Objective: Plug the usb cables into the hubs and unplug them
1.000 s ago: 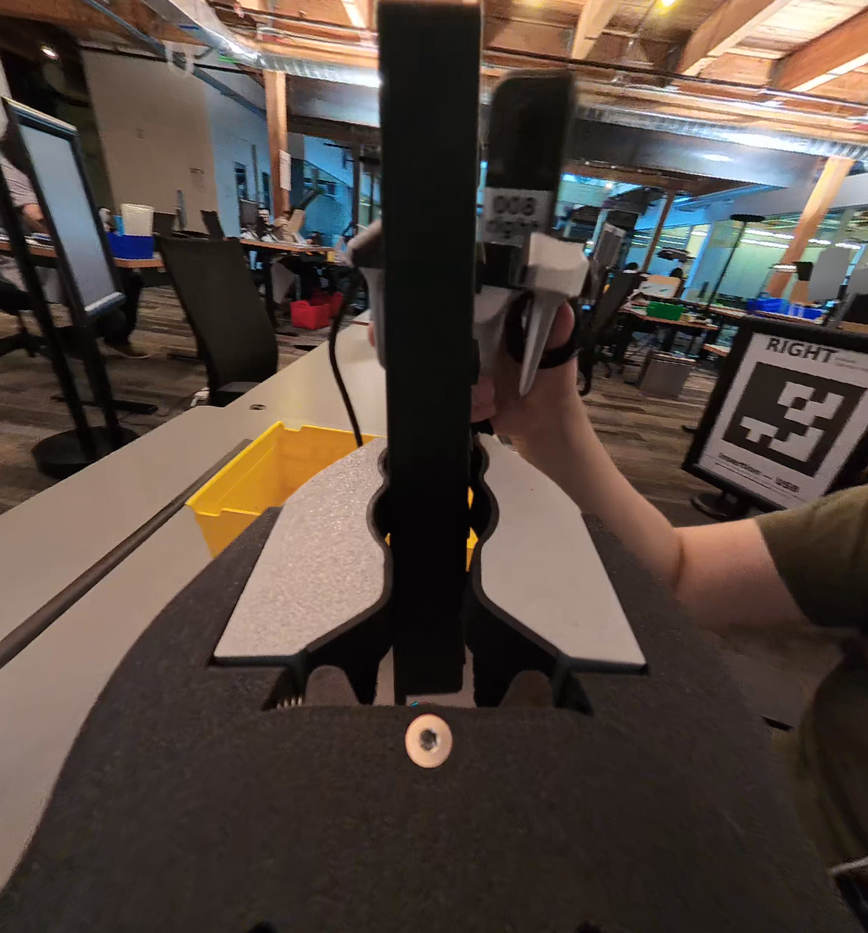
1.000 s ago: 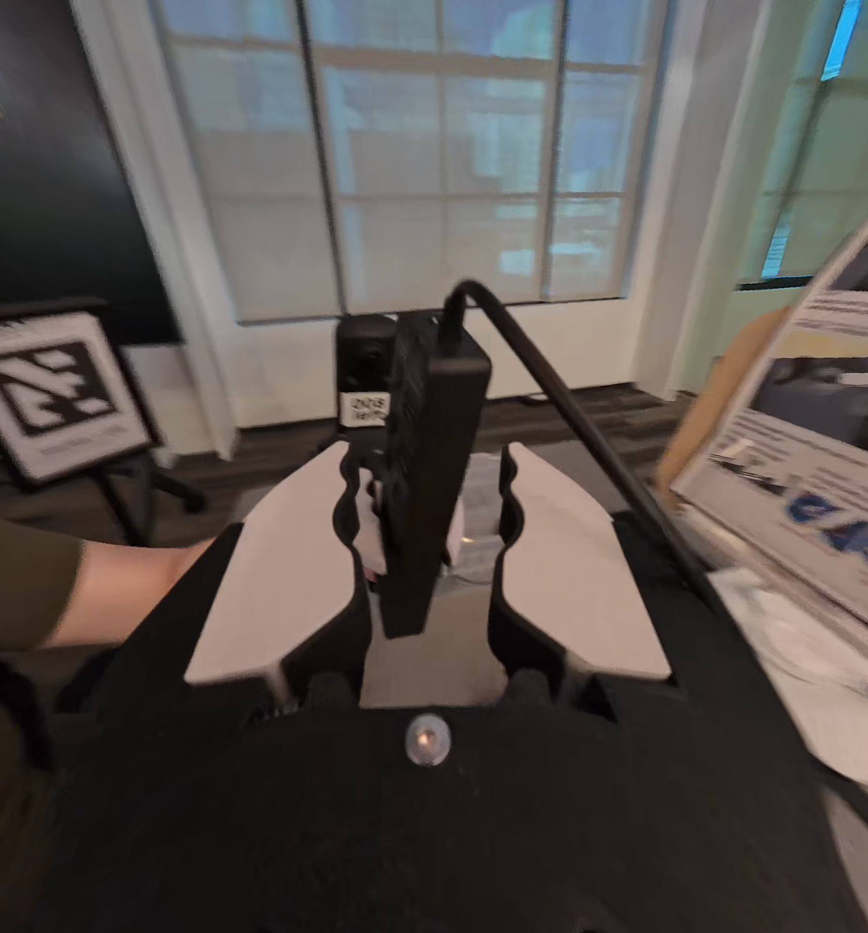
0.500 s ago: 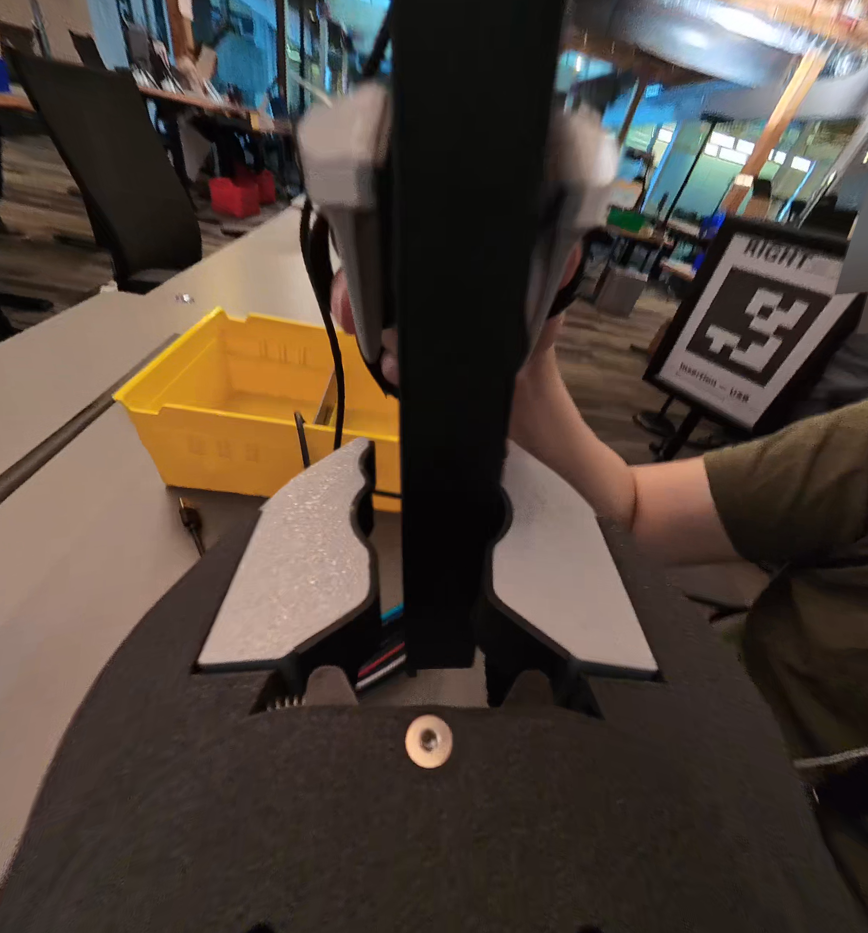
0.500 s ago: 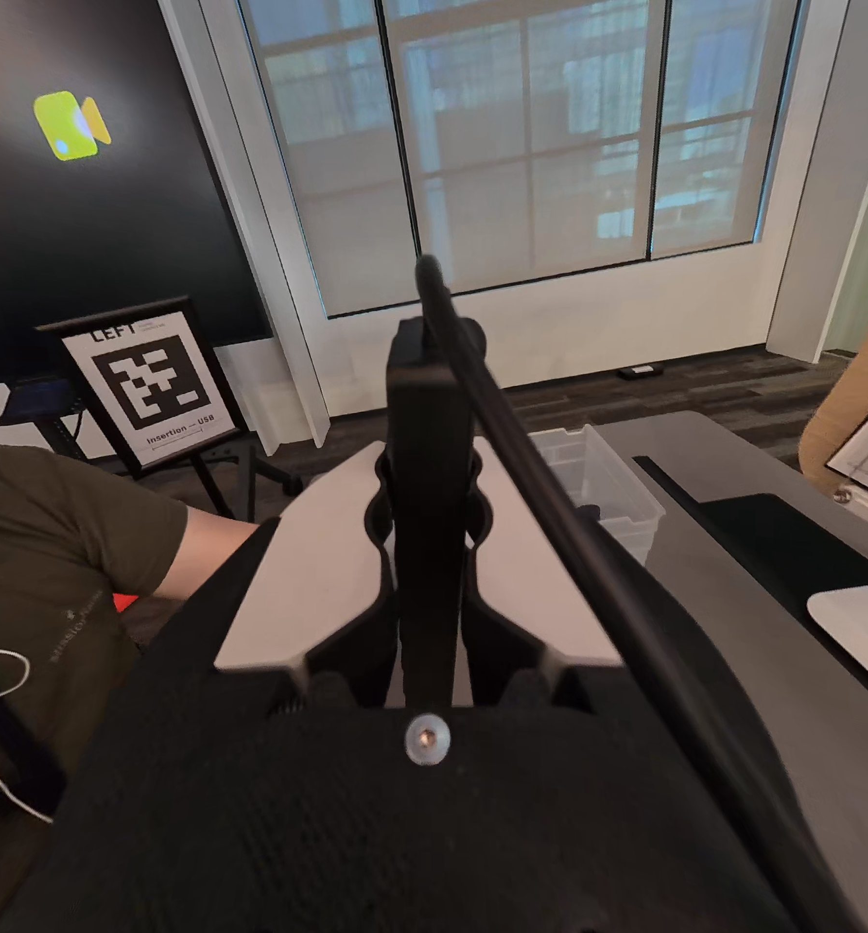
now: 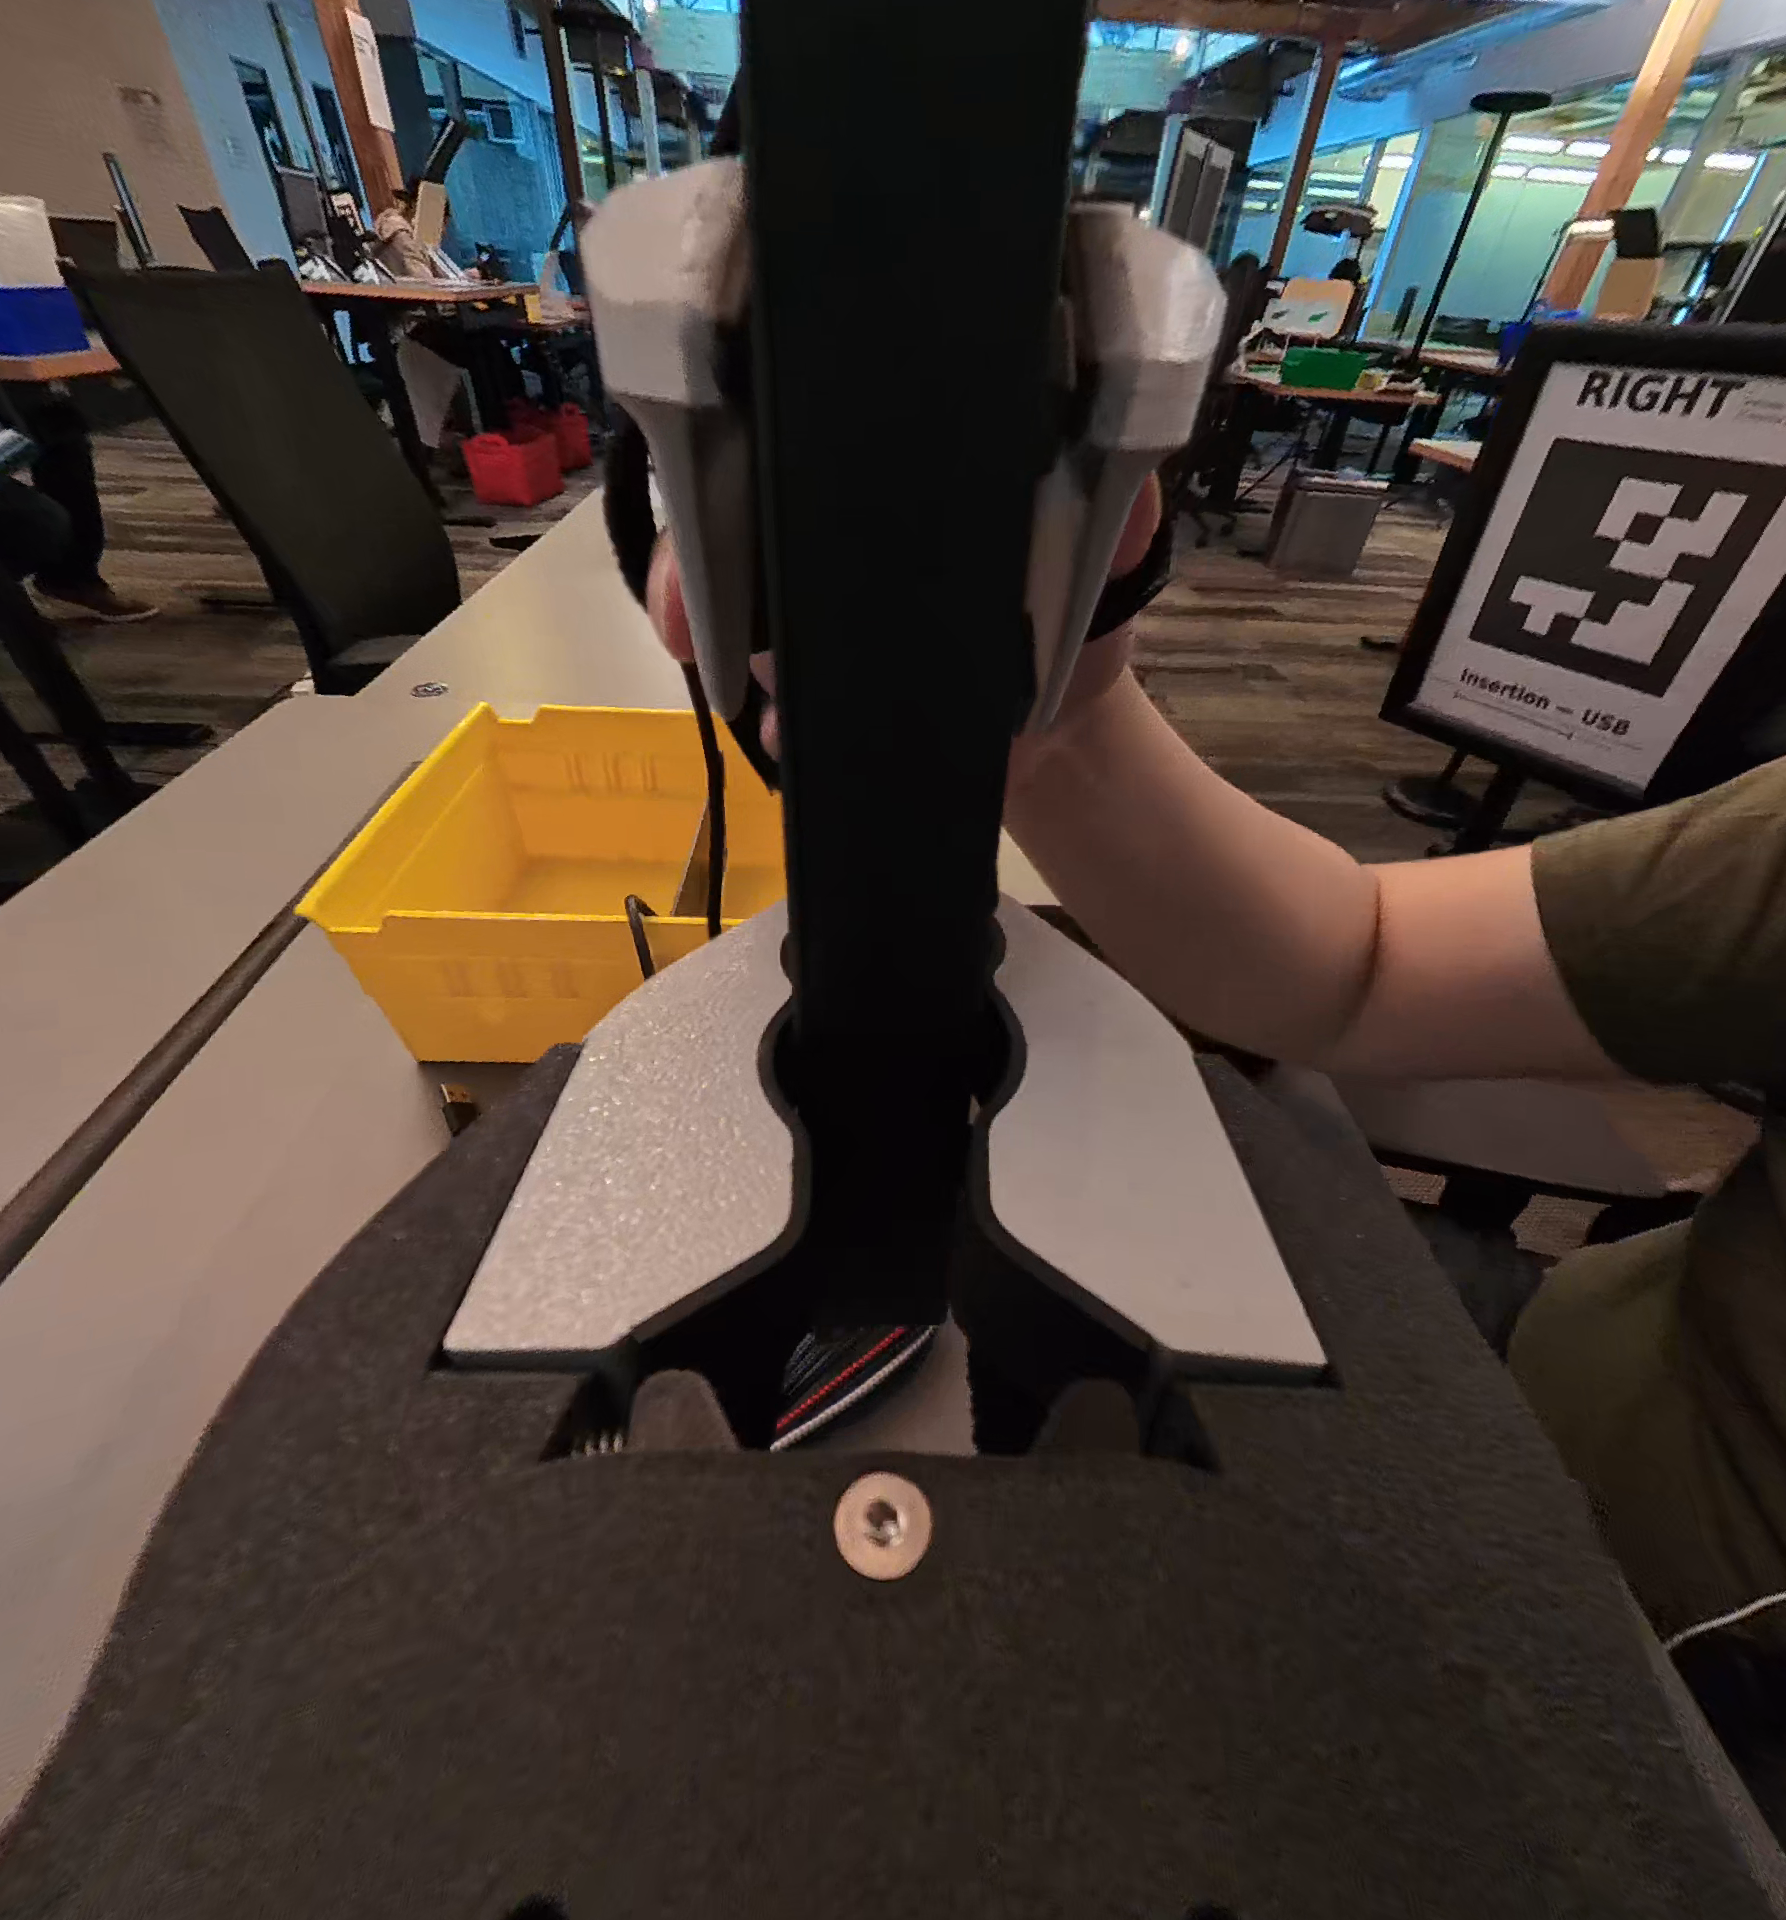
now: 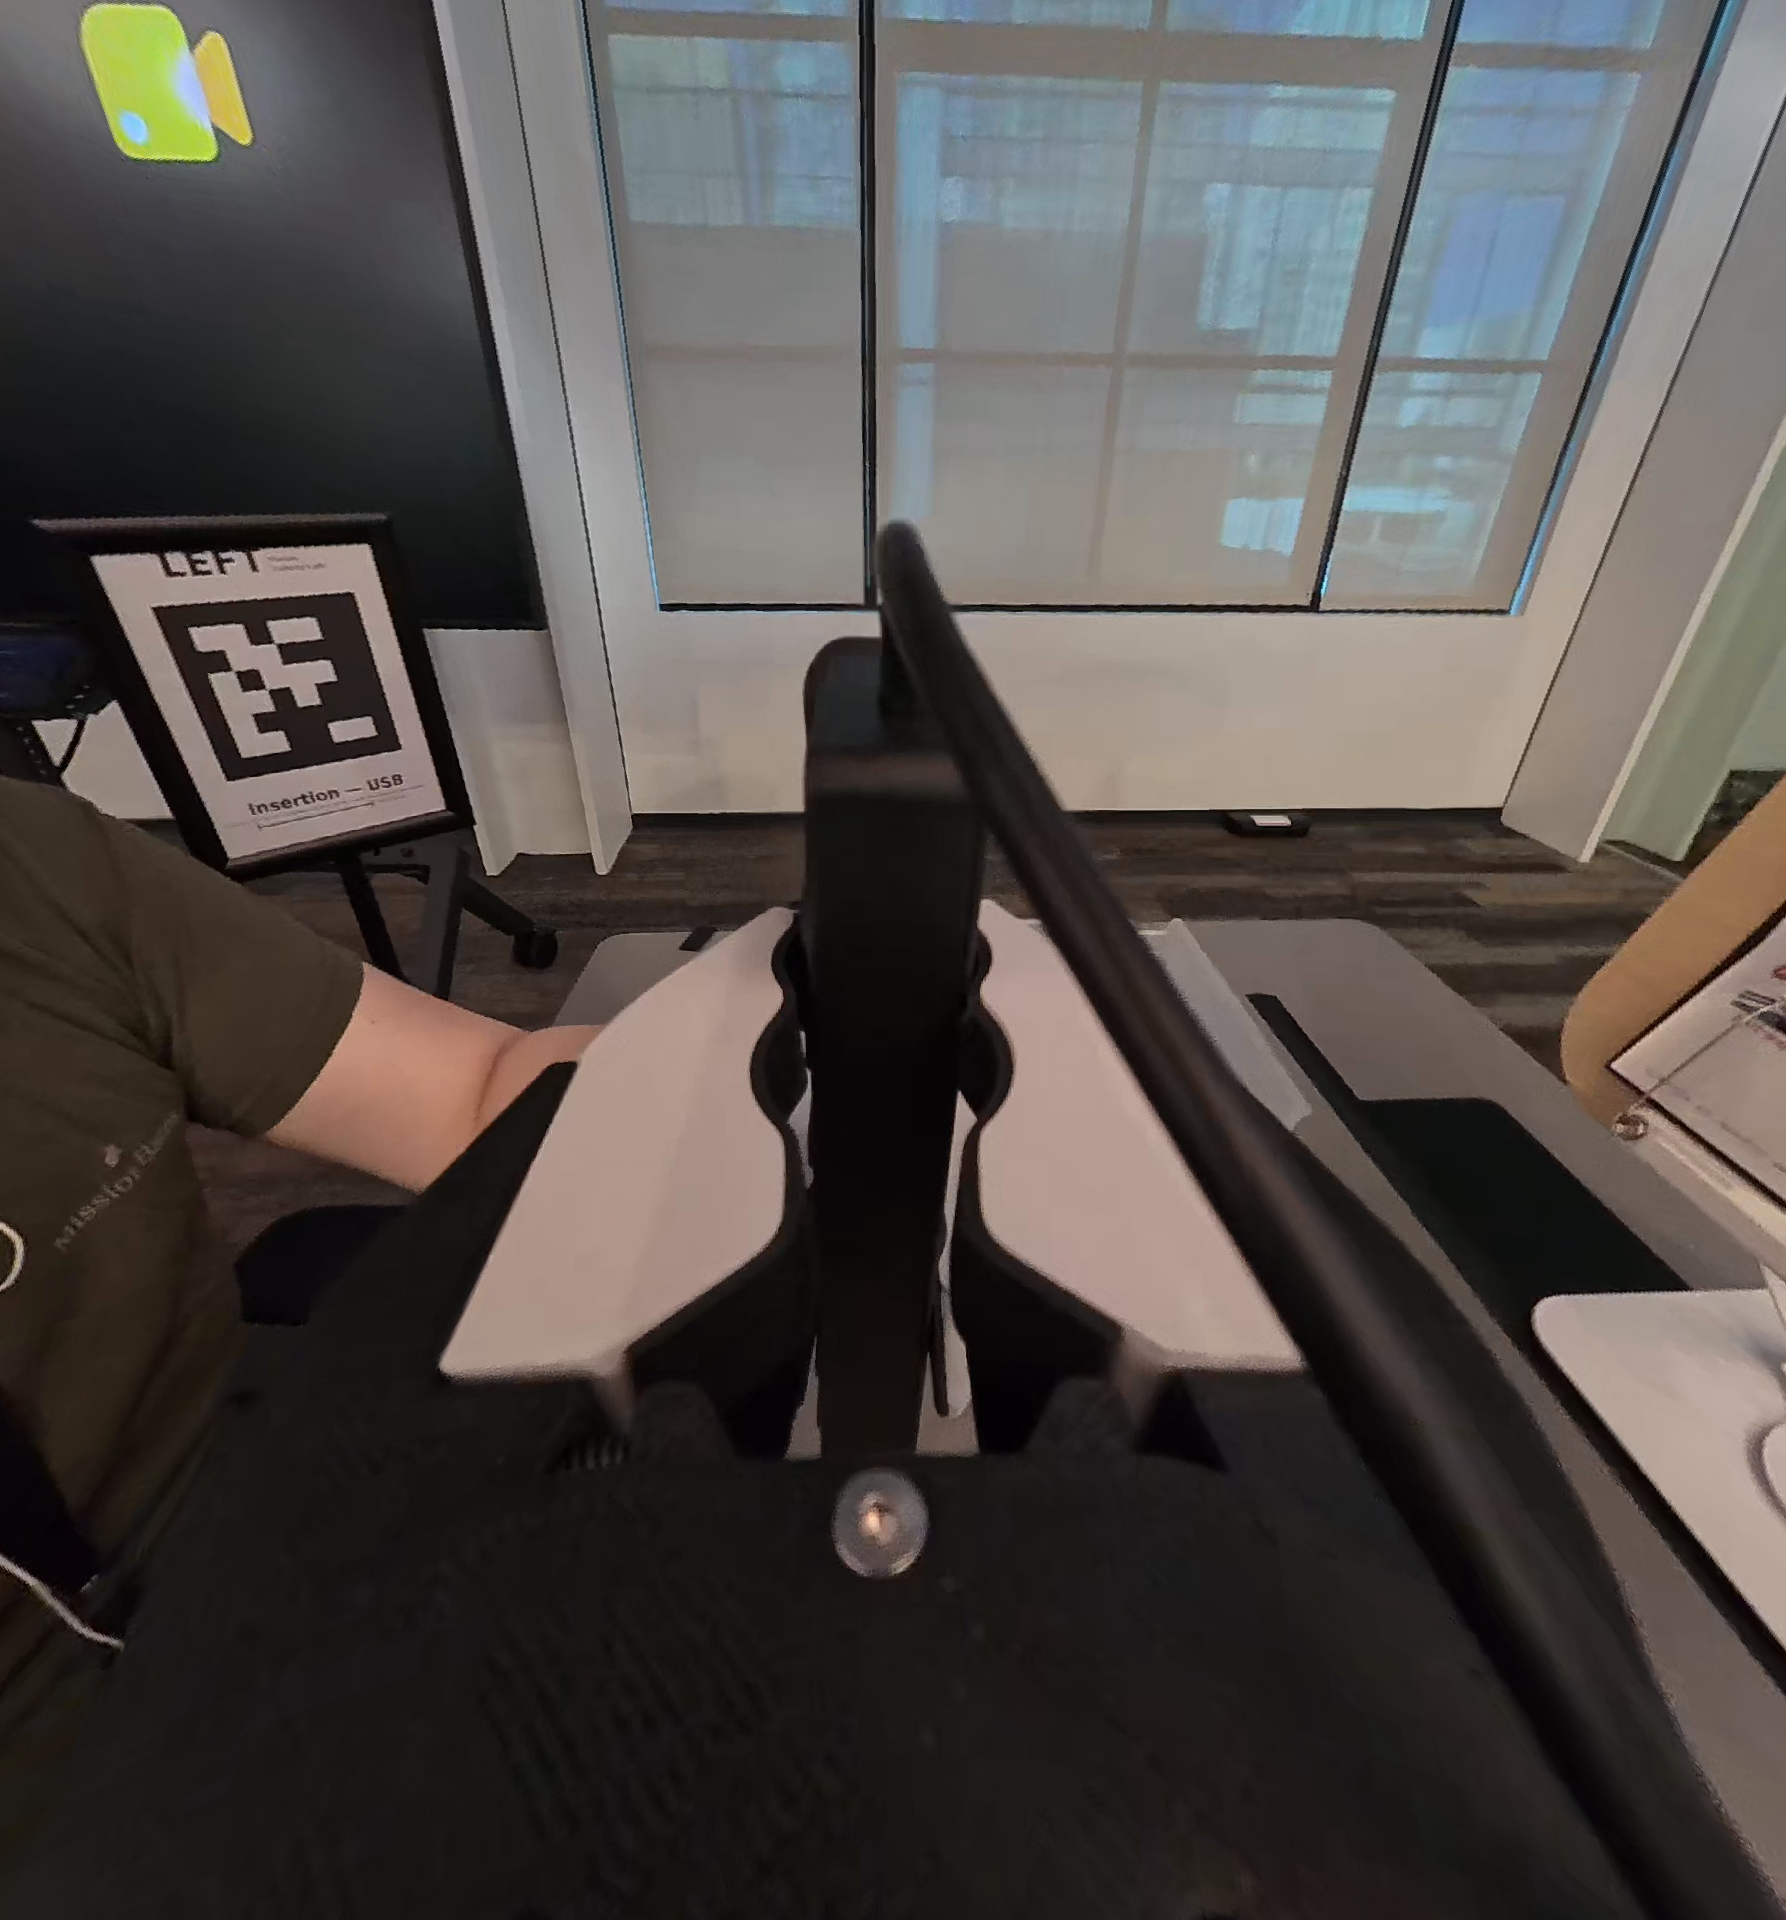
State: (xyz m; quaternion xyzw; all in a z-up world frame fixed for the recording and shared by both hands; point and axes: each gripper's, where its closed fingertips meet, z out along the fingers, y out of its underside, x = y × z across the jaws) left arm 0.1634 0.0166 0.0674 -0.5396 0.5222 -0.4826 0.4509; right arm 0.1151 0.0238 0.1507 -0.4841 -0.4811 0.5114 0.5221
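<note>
A long black USB hub [image 5: 889, 520] stands up between the fingers of my left gripper [image 5: 889, 997], which is shut on its near end. My right gripper [image 5: 889, 707] shows beyond, its grey fingers [image 5: 702, 540] pressed on either side of the same hub. In the right wrist view the right gripper [image 6: 884, 997] is shut on the hub [image 6: 884, 852]. A thick black cable [image 6: 1180, 1091] leaves the hub's far end and runs back to the lower right. In the left wrist view a thin black cable [image 5: 712, 821] hangs into a yellow bin [image 5: 473, 935].
The yellow bin sits on a grey table [image 5: 141, 1091], with a loose plug [image 5: 456, 1101] beside it. A framed marker sign [image 5: 1616, 582] stands to the right, another [image 6: 265, 686] to the left. A black mat [image 6: 1491, 1174] and a white stand base [image 6: 1699, 1382] lie on the table.
The right gripper was open around the hub a second ago and has closed on it. Both views have tilted down, bringing the yellow bin and table into sight.
</note>
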